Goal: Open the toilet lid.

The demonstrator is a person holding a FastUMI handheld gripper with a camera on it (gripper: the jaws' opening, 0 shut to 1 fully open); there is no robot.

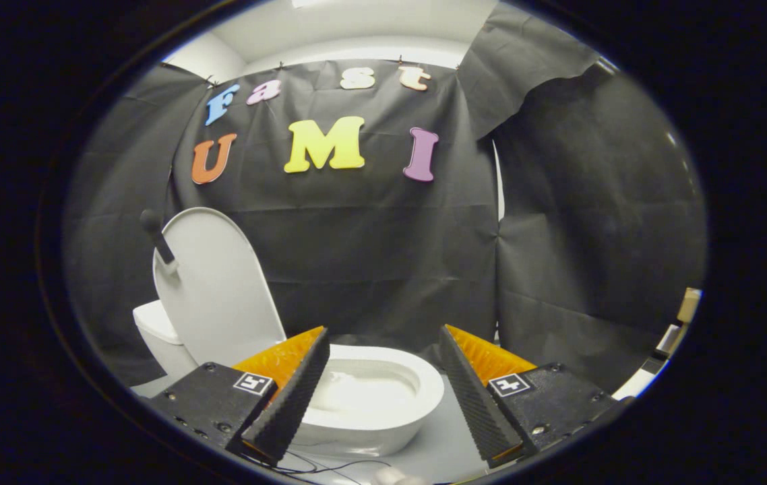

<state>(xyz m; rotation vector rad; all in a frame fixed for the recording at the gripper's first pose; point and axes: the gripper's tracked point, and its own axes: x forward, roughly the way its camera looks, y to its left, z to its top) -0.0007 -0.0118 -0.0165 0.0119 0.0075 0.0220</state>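
White porcelain made up the toilet (383, 404), which sat low on the pale floor (444, 451) just ahead of the gripper (383, 387), its open bowl showing between the two fingers. The toilet lid (218, 289) stood raised and nearly upright at about ten o'clock from the fingertips, leaning back over the tank (154, 330), whose corner showed beside the lid at nine o'clock. A dark handle-like piece (158, 236) stuck out from the lid's upper left edge; what it was could not be told.

The gripper's fingers were spread wide apart, holding nothing, with the bowl's rim lying in the gap beyond them. The left finger's ridged inner face overlapped the near-left part of the bowl in the view; whether it touched the rim could not be told.

Black cloth (370, 256) hung as the wall from twelve o'clock round to three. A thin dark wire (329, 466) trailed on the floor at six o'clock, below the bowl.
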